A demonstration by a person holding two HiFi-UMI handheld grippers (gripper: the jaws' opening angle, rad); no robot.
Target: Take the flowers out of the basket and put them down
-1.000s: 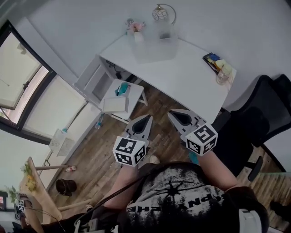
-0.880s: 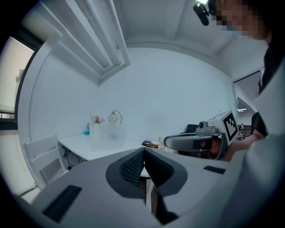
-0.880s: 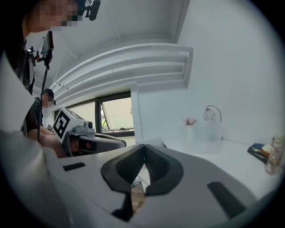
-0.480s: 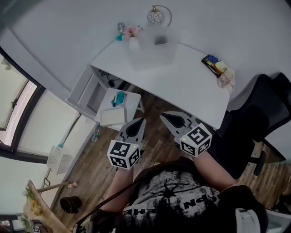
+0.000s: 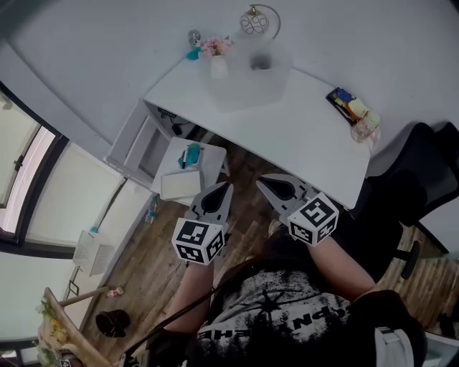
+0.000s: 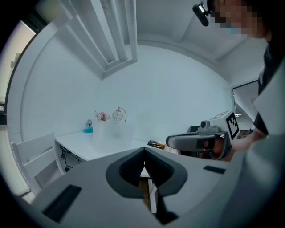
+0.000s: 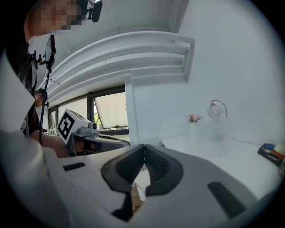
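Observation:
Pink flowers [image 5: 215,47] stand in a white holder by a translucent basket [image 5: 249,77] at the back of the white desk [image 5: 301,136]. Both grippers hang over the wooden floor in front of the desk, well short of the basket. The left gripper [image 5: 229,186] is shut with nothing in it, and so is the right gripper [image 5: 260,180]. In the left gripper view the closed jaws [image 6: 143,154] point toward the flowers [image 6: 102,116] and basket [image 6: 114,136]. The right gripper view shows its closed jaws [image 7: 143,152], with flowers [image 7: 193,117] and basket [image 7: 210,137] far ahead.
A wire ornament [image 5: 257,21] and a teal object [image 5: 193,54] stand behind the basket. Small coloured items [image 5: 356,113] lie at the desk's right end. A black office chair [image 5: 419,183] stands to the right. A small white side table [image 5: 188,169] and a drawer unit [image 5: 142,130] stand to the left.
Both grippers have travelled together with the person, side by side, nearer the desk's front edge. Their jaws stay shut and empty. Nothing on the desk has moved.

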